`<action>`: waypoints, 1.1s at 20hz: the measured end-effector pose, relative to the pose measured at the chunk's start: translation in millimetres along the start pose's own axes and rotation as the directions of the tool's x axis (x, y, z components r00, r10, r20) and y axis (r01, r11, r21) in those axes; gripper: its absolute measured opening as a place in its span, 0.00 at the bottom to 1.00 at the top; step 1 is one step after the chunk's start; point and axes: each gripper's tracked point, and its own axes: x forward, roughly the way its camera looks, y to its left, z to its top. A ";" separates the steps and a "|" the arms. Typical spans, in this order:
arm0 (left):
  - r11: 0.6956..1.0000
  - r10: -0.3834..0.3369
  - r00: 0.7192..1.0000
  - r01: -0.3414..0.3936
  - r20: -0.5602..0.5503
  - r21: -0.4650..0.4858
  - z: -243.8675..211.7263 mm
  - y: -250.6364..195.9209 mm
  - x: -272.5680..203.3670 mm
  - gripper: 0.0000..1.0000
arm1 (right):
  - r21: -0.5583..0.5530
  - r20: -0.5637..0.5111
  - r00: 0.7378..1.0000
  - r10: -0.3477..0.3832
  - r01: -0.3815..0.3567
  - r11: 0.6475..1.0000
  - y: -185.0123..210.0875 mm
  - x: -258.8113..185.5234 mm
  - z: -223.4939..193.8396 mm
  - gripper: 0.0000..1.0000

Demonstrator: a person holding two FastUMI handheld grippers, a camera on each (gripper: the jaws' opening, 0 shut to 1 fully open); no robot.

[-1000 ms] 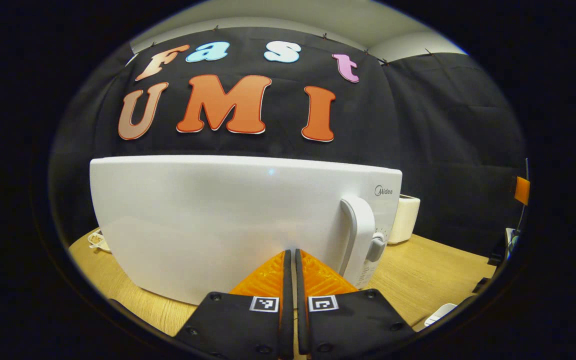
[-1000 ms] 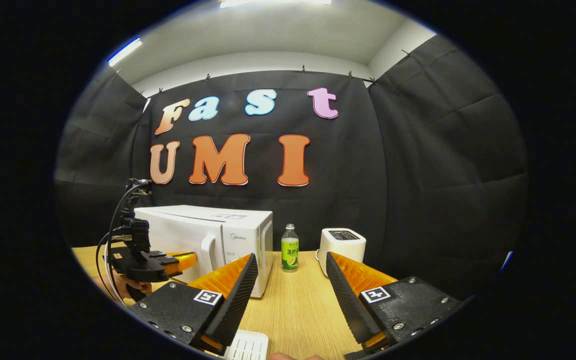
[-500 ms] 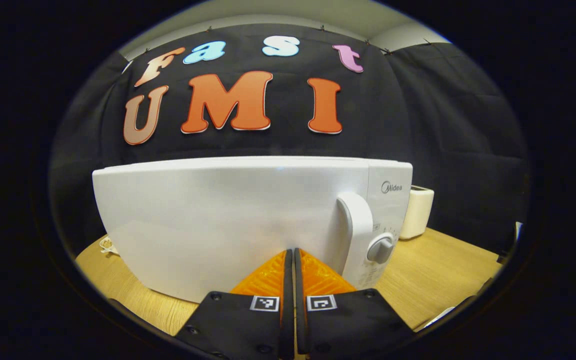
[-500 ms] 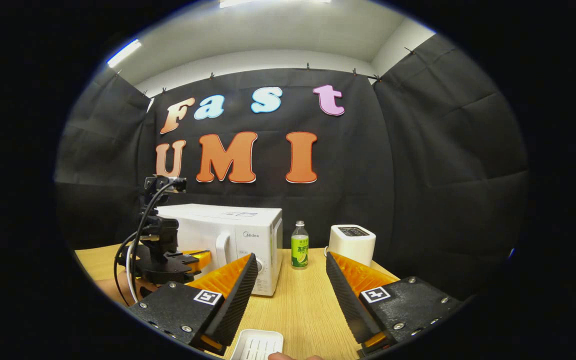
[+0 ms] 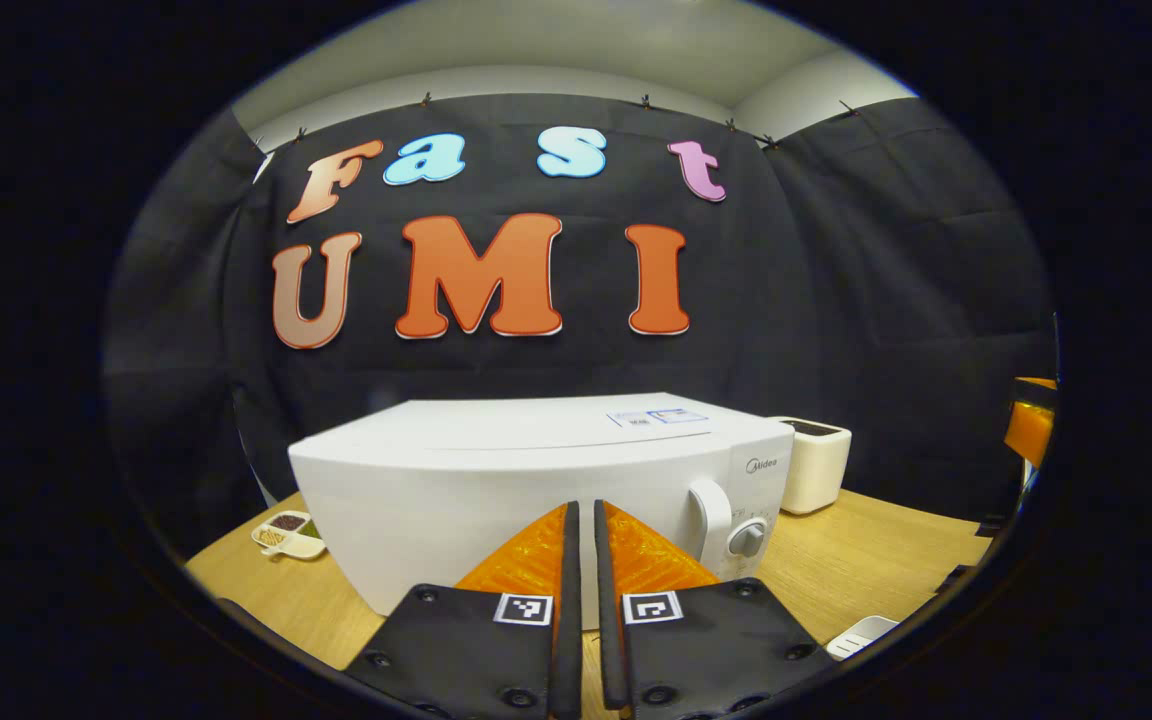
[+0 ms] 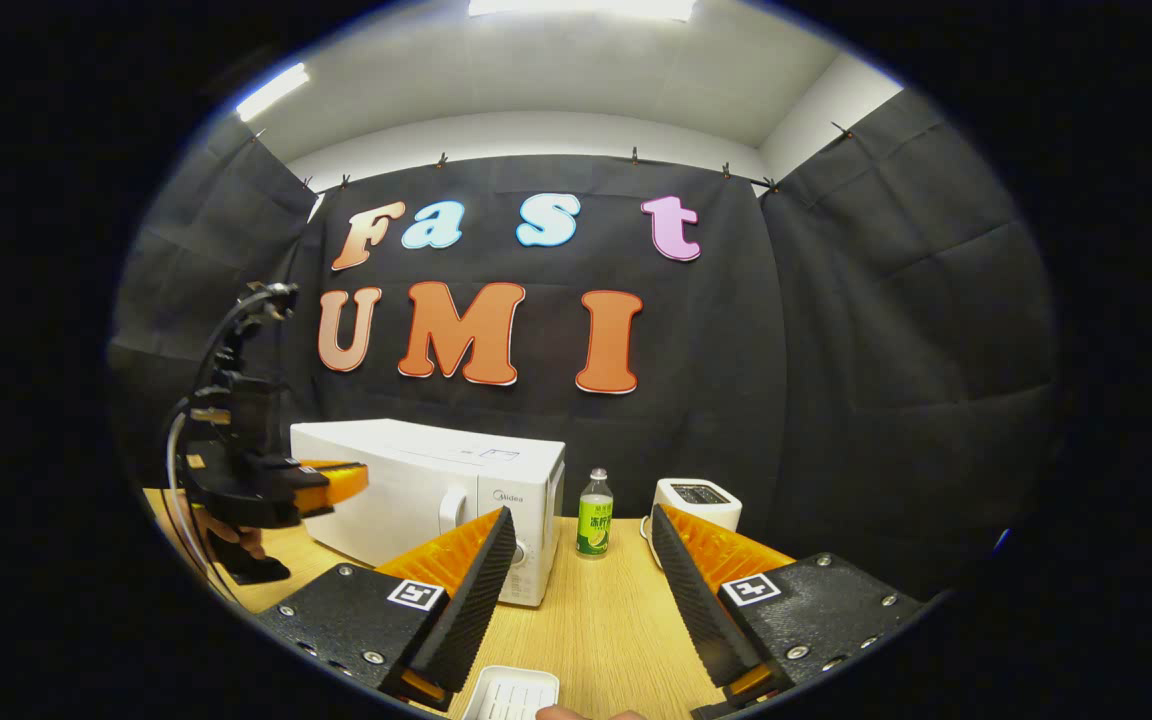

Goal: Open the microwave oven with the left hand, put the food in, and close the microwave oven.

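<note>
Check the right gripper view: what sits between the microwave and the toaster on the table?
A green-labelled bottle stands upright on the table between the microwave and the toaster, apart from both, in the right gripper view.

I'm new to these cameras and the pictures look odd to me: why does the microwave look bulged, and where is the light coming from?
In the left gripper view the fisheye lens bows the close microwave into a curve; the image is sharp. In the right gripper view it sits farther off and looks straighter, and bright ceiling lights glare overhead, lighting the table evenly with soft shadows.
</note>
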 end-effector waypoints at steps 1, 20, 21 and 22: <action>1.000 0.010 1.000 -0.011 0.025 0.016 21.1 10.4 -10.3 0.12 | -0.001 0.005 1.000 -0.003 0.003 1.000 0.2 2.8 7.5 0.86; 0.963 0.268 0.952 -0.268 0.150 -0.019 203.1 180.5 -131.4 0.87 | -0.042 0.078 0.996 0.040 -0.036 0.998 11.9 44.8 139.5 0.87; 0.960 0.279 0.948 -0.281 0.154 -0.013 208.7 185.3 -134.2 0.89 | -0.030 0.077 0.996 0.047 -0.045 0.999 13.9 46.0 144.4 0.89; 0.956 0.291 0.944 -0.293 0.158 -0.009 214.4 189.4 -136.3 0.94 | -0.019 0.077 0.995 0.056 -0.054 0.998 16.6 47.9 150.1 0.87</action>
